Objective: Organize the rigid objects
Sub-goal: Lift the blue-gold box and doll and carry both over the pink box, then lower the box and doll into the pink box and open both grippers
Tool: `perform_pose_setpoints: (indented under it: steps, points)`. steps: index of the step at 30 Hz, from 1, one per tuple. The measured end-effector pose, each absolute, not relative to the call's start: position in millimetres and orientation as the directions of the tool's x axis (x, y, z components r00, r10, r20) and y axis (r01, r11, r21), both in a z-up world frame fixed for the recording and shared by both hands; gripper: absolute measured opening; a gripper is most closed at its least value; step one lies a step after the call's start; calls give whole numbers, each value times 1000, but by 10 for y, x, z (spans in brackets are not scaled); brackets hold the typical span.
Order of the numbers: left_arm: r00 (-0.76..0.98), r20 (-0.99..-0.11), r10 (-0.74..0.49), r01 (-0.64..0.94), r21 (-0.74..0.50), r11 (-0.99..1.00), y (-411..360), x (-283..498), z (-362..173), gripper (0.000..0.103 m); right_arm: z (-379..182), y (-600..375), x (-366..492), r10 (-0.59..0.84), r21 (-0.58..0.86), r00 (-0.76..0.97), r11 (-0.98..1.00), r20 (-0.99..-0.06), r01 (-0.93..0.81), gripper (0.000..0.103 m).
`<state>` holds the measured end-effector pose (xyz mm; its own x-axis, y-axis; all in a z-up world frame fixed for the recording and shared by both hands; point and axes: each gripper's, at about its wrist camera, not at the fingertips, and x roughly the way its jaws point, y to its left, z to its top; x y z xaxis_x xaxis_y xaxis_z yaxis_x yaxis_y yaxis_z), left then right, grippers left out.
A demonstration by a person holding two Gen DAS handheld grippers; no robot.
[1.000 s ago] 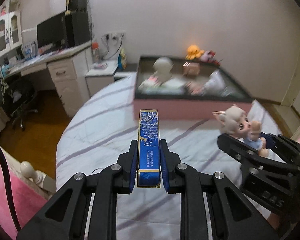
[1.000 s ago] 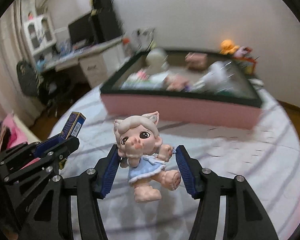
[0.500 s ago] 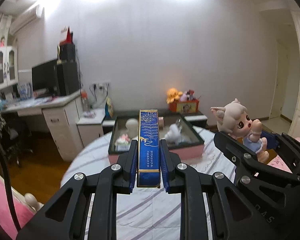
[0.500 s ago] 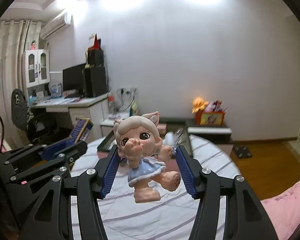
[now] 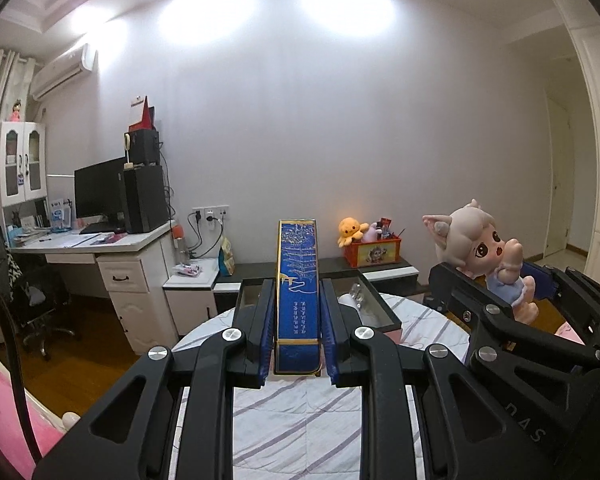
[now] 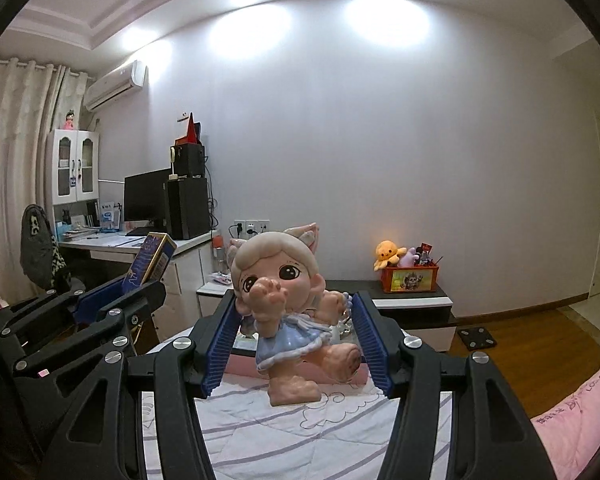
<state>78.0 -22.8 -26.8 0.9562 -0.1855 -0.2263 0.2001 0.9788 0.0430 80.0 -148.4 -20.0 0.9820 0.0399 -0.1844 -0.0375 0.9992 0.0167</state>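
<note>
Clamping blue box (image 5: 298,300) | left hand-held gripper (image 5: 298,336) | right hand-held gripper (image 6: 296,344) grips doll (image 6: 288,304)

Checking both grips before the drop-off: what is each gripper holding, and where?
Left gripper: blue box, clamped by its lower long sides. Right gripper: doll figurine, by its body.

Box (image 5: 297,288) left of doll (image 5: 486,256), tray (image 5: 380,312) on bed (image 5: 300,420) behind.

We faced a pale wall (image 5: 340,140), a white desk (image 5: 112,248) with monitor (image 5: 98,194), wood floor (image 6: 532,332), ceiling lights glaring.
</note>
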Motion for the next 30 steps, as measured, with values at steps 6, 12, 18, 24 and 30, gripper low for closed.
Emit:
perform_pose_setpoints:
  steps: [6,12,18,24,30]
  points:
    - [957,-226,-181,197,49,979,-257,845,-275,21,-221,-1493,863,43,20,980,999,-192,-40,59]
    - [955,-239,-174,195,68,978,-323,1039,-314,21,-286,-1565,1012,45,24,978,999,-202,-40,59]
    - [935,-289,-206,233,64,970,-402,1596,-307,21,-310,-1630,1416,38,21,972,999,-231,-34,59]
    - [899,-389,-201,240,55,969,-514,2541,-402,21,-308,-1723,2157,43,21,955,999,-292,-38,59]
    - [808,-572,-141,219,69,973,-650,3519,-907,21,-664,-1843,3115,56,56,888,998,-455,-35,59]
